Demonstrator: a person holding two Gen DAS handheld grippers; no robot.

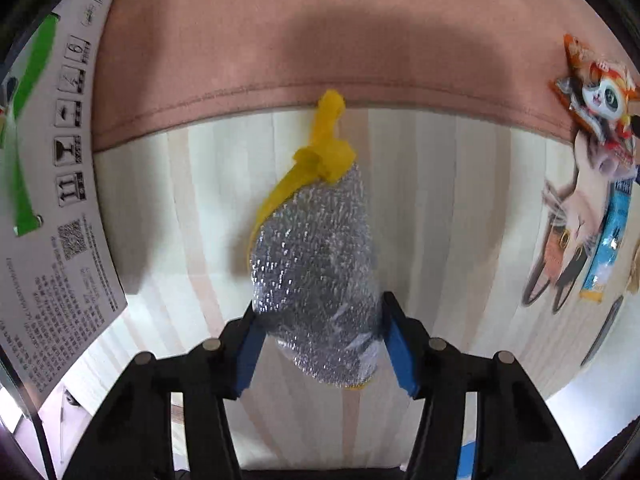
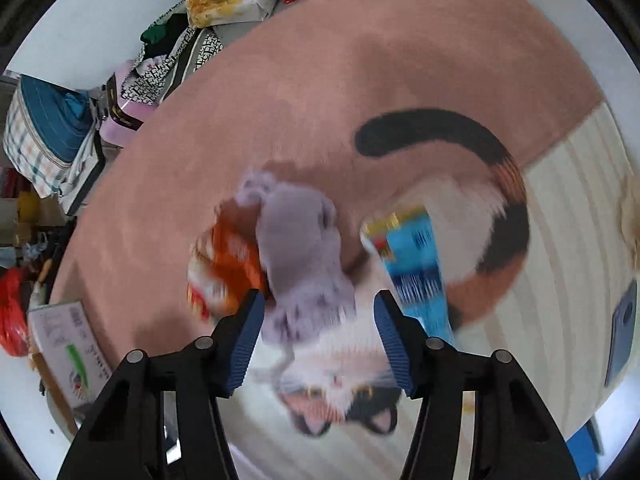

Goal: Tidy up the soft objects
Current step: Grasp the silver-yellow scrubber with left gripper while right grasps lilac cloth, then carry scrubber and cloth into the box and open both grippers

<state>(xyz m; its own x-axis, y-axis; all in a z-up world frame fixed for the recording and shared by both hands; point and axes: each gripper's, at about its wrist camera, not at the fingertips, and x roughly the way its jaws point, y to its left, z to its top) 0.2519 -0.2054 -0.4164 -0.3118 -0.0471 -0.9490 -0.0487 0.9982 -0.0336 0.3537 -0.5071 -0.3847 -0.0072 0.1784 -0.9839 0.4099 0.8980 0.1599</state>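
A silver steel scourer (image 1: 316, 256) in a yellow net with a knotted top (image 1: 326, 152) lies on the cream striped part of the rug (image 1: 440, 184). My left gripper (image 1: 320, 308) points down at it, and both blue pads (image 1: 250, 352) press on the scourer's lower sides. In the blurred right wrist view a lavender soft cloth item (image 2: 304, 248) lies on the cat-picture rug (image 2: 360, 60). My right gripper (image 2: 319, 298) stands over its near end. The left pad touches the cloth, and a gap shows on the right side.
A white printed cardboard box (image 1: 60, 200) stands at the left. Snack packets lie beside the cloth: an orange one (image 2: 228, 264) and a blue one (image 2: 412, 264). Bags and clutter (image 2: 52, 136) crowd the floor past the rug's far left edge.
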